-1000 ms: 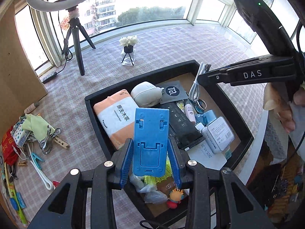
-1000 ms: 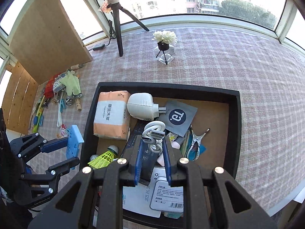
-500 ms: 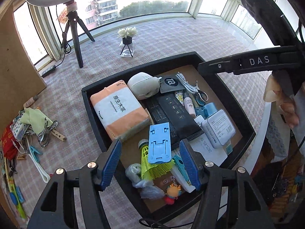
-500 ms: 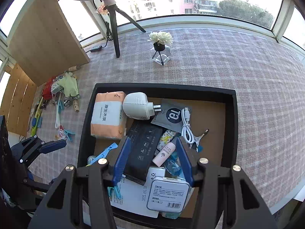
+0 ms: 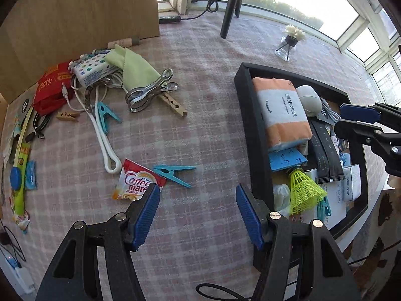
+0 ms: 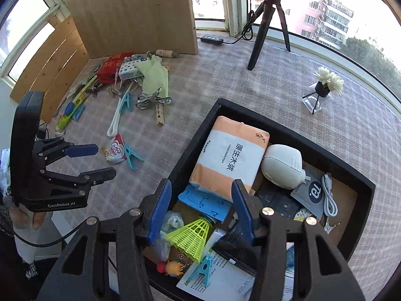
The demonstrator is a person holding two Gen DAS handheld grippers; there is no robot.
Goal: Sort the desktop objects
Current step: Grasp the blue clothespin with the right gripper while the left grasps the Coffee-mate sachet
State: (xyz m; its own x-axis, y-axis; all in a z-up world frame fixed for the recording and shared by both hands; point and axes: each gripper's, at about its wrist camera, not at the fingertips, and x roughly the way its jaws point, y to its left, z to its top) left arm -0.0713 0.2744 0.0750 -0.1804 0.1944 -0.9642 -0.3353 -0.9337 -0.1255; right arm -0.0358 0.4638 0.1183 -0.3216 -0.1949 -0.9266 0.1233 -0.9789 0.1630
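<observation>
Both tongs stand wide open with nothing between their pads. The left gripper point(image 5: 198, 213) points down at bare checked cloth, just outside the left wall of the black tray point(image 5: 253, 135). The right gripper point(image 6: 201, 209) hangs over the tray's near corner, above the blue phone stand point(image 6: 205, 203) and the yellow shuttlecock point(image 6: 193, 235), which lie loose inside and are not gripped. The tray already holds a tissue pack point(image 6: 230, 160), a white charger point(image 6: 283, 168) and a coiled white cable point(image 6: 329, 195), so the things left to sort are, by my reading, the scatter on the cloth to the left of the tray. Nearest the left gripper are the Coffee-mate sachet point(image 5: 136, 184), just ahead of its left pad, and a teal clothes peg point(image 5: 175, 173) a little further ahead, between sachet and tray. The peg's long axis runs roughly across the left wrist view, its split legs towards the tray and slightly towards the camera, which puts it more or less in line with the gap between the jaws rather than across it. The left hand is clearly the nearer one; the right would have to cross the tray wall to reach it. A pick of the peg probably needs the left wrist rolled so the pads close across its narrow sides. Further off lie a white loop strap point(image 5: 102, 140), steel clips point(image 5: 147, 91) and a green cloth point(image 5: 135, 67).
</observation>
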